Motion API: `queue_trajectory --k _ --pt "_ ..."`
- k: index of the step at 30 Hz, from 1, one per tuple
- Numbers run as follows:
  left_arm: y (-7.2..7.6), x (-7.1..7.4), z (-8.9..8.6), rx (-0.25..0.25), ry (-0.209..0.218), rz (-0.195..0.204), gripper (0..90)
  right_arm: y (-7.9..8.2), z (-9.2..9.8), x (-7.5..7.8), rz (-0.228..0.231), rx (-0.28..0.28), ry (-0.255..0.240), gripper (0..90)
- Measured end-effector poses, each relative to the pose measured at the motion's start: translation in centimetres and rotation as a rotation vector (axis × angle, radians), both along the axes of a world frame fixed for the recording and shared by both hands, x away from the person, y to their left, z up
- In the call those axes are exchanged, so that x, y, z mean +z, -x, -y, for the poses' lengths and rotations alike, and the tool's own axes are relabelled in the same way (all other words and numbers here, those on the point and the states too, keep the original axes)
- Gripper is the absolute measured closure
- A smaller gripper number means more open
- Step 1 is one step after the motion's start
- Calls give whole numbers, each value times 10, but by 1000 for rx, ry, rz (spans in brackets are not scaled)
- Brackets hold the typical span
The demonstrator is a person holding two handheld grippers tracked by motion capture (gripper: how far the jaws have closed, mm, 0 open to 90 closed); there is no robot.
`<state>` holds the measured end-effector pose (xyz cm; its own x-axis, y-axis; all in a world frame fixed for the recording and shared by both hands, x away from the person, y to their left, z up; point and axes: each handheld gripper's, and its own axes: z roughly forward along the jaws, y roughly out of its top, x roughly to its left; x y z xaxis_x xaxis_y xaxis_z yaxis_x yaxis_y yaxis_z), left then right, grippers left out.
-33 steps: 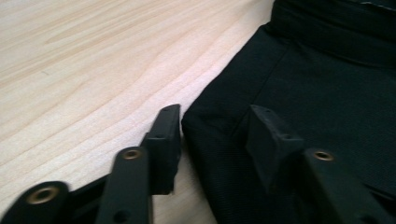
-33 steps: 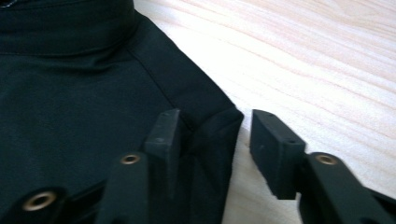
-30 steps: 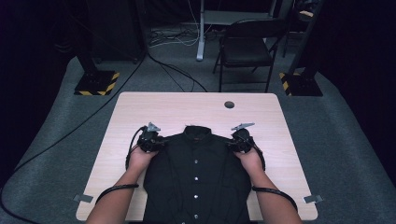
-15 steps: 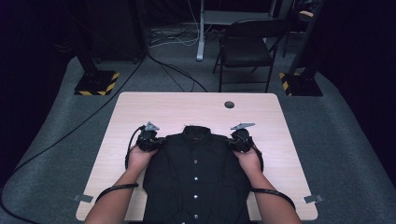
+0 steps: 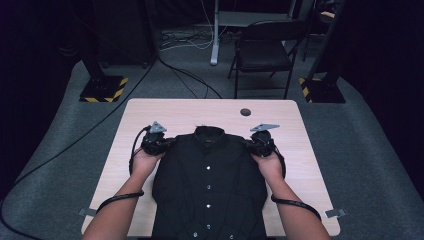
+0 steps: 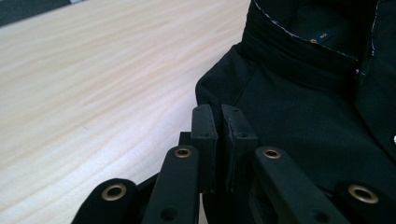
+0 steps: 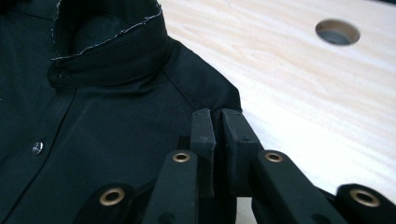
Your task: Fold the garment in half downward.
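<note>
Pinching both shoulders of the black shirt (image 5: 209,185): left gripper (image 5: 161,142) clamped on the shoulder at the left of the high view, right gripper (image 5: 254,145) clamped on the other shoulder. Both sets of jaws have just been closing; in the gripper views the pads stand almost together with a thin fold of dark cloth between them, left gripper (image 6: 220,119) at the shoulder edge, right gripper (image 7: 218,122) the same. Shirt lies flat, buttoned front up, on the bench (image 5: 150,110), collar (image 5: 209,134) toward the far edge, hem at the near edge by the person's forearms. Round cable hole (image 5: 245,112) in the bench just beyond the right gripper, apart from the shirt.

Step in hand, as I judge it: lift the shirt by the shoulders.

Risks:
- grip takes only a thin bite at the seam edge, so the fabric could slip out once the shirt's weight hangs from it
- uneven lift between the two hands would skew the shirt and crease the front
- one layer only may be caught; cannot tell from the views, and the back panel could sag or drag on the bench
- hem at the near bench edge could snag or drag there.
</note>
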<state>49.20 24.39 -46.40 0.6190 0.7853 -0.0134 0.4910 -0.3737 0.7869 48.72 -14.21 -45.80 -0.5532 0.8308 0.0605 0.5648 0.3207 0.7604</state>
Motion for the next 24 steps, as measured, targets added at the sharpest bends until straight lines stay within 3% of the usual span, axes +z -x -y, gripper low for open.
queue_trajectory --k 10,19,24 --pt "-2 33 -7 10 14 53 839 -1 -5 33 64 16 6 840" --pt "-7 54 -10 25 24 88 841 -7 -12 59 112 25 14 842" --pt "-11 71 -9 26 26 120 842 -12 -15 79 152 16 -11 841"
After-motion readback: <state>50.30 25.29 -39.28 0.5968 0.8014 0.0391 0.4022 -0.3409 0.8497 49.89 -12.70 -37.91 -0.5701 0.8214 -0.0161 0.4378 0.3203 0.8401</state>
